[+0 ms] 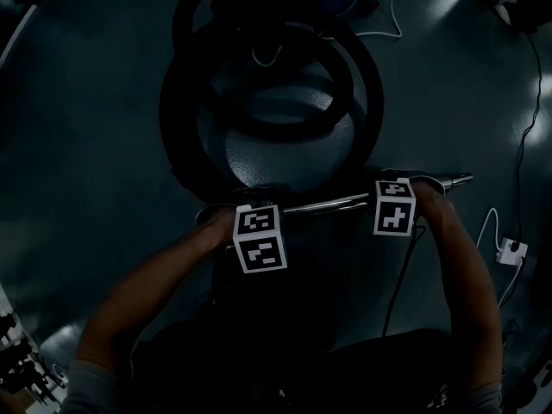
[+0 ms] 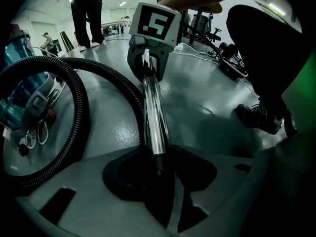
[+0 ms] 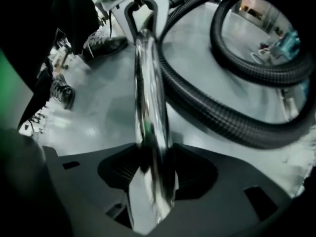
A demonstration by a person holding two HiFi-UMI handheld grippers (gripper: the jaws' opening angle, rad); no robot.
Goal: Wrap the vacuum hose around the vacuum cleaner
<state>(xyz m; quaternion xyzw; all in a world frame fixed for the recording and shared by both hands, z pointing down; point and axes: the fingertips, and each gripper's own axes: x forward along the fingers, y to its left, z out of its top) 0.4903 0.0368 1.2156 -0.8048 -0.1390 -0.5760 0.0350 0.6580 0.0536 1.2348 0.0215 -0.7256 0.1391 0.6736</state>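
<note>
The left gripper clenches the chrome wand to keep it level near the coiled hose, while the right gripper straddles it, released

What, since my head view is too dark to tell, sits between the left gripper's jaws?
Observer: A shiny chrome metal tube runs between the jaws of the left gripper. The pads sit close on both sides, but I cannot tell whether they press on it.
Operator: And the other one?
Observer: The jaws of the right gripper stand apart round the same tube.
Operator: Anything close beside that tube?
Observer: The black ribbed hose passes close beside it, looping toward the teal canister vacuum cleaner.
</note>
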